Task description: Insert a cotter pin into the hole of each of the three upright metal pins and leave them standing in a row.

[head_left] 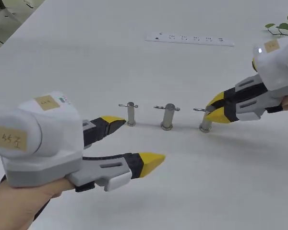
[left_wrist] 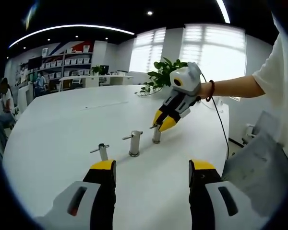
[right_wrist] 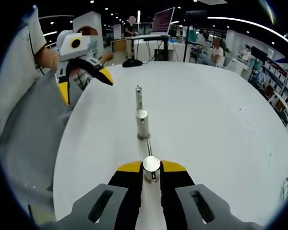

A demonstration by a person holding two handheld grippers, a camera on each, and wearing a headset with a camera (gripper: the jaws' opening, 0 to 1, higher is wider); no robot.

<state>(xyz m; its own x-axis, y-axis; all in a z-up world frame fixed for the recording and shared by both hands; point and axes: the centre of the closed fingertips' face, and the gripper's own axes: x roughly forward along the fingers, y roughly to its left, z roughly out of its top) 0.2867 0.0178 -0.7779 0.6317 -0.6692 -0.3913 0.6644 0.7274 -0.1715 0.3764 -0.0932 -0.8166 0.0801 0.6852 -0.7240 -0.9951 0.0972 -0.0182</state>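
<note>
Tightly between right gripper point(right_wrist: 151, 169) jaws: end metal pin point(right_wrist: 151, 164).

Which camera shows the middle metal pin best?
Head view: the middle pin stands unobstructed, side-on, cotter pin crossing its top. Left gripper view shows the pin smaller; right gripper view sees it along the row.

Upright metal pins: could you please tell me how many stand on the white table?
3, in one row: the left grey steel pin by the open left gripper, the middle pin, and the right pin between the right gripper's jaws.
</note>
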